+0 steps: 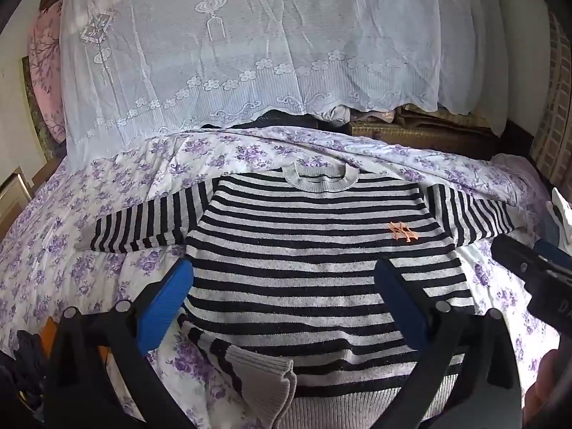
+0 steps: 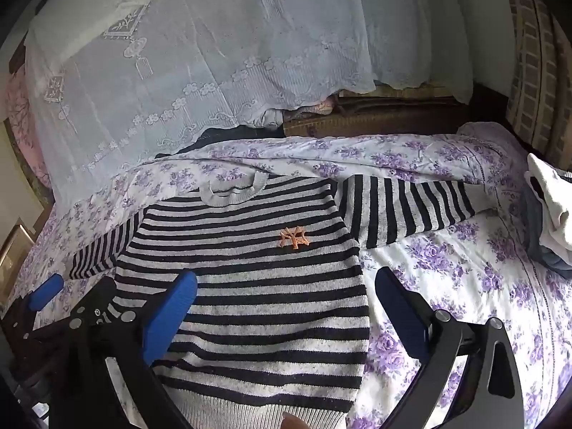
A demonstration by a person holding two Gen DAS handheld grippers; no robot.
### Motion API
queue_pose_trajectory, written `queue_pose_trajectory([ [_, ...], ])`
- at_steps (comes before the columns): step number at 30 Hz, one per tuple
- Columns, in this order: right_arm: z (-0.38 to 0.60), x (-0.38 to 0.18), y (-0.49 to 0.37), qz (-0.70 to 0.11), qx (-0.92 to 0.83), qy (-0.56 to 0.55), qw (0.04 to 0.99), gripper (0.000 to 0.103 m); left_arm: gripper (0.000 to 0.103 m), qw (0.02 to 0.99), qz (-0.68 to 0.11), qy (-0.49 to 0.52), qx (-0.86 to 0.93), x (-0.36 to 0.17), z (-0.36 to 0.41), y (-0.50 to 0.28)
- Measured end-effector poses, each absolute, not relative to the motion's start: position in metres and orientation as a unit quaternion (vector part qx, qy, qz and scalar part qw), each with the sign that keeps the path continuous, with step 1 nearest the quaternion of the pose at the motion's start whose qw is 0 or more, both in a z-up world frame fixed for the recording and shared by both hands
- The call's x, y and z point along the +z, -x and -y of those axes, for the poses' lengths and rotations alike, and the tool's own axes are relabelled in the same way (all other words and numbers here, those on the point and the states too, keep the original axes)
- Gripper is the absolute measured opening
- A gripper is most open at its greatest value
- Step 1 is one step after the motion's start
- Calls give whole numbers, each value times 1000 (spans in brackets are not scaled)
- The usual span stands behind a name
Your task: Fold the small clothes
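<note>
Left wrist view: the sweater [image 1: 314,250], striped black and grey, lies front-up and flat on the floral sheet [image 1: 71,271], collar [image 1: 320,178] at its far end and grey hem nearest the camera. Both sleeves stretch sideways from the shoulders. An orange logo [image 1: 403,231] sits on the sweater's chest, right of centre in the picture. At the sweater's lower left corner a striped strip with a grey ribbed cuff [image 1: 264,382] lies bunched on the sheet. The left gripper [image 1: 284,307] hangs above the sweater's lower half, its jaws spread wide with nothing between them but the knit below; whether the blue pads touch the cloth I cannot tell. The right gripper [image 1: 532,271] shows only as a dark body past the sweater's right edge. A lace cloth [image 1: 232,53] hangs beyond the collar.

Right wrist view: the sweater [image 2: 250,286] fills the left and middle, its logo [image 2: 294,237] near the centre. One sleeve [image 2: 404,207] reaches out to the right of the chest. The right gripper [image 2: 286,311] is released, jaws wide, one pad over the sweater's body and the other over bare sheet [image 2: 464,279] beside the sweater's right edge. The left gripper [image 2: 46,295] appears at the sweater's left edge. White and dark clothes [image 2: 550,214] lie well right of the sleeve.
</note>
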State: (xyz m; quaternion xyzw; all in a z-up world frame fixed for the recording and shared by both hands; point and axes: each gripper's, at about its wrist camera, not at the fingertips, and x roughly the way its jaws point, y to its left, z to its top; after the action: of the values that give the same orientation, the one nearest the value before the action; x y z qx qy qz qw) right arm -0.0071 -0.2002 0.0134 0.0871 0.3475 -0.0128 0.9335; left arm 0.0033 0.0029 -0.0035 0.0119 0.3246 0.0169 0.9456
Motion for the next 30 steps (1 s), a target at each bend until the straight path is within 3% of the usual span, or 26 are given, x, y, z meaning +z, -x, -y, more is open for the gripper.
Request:
queue_pose_trajectory([
  [30, 200, 20, 10, -344, -13, -88, 935, 100, 99, 945, -326, -13, 18, -8, -1, -2],
])
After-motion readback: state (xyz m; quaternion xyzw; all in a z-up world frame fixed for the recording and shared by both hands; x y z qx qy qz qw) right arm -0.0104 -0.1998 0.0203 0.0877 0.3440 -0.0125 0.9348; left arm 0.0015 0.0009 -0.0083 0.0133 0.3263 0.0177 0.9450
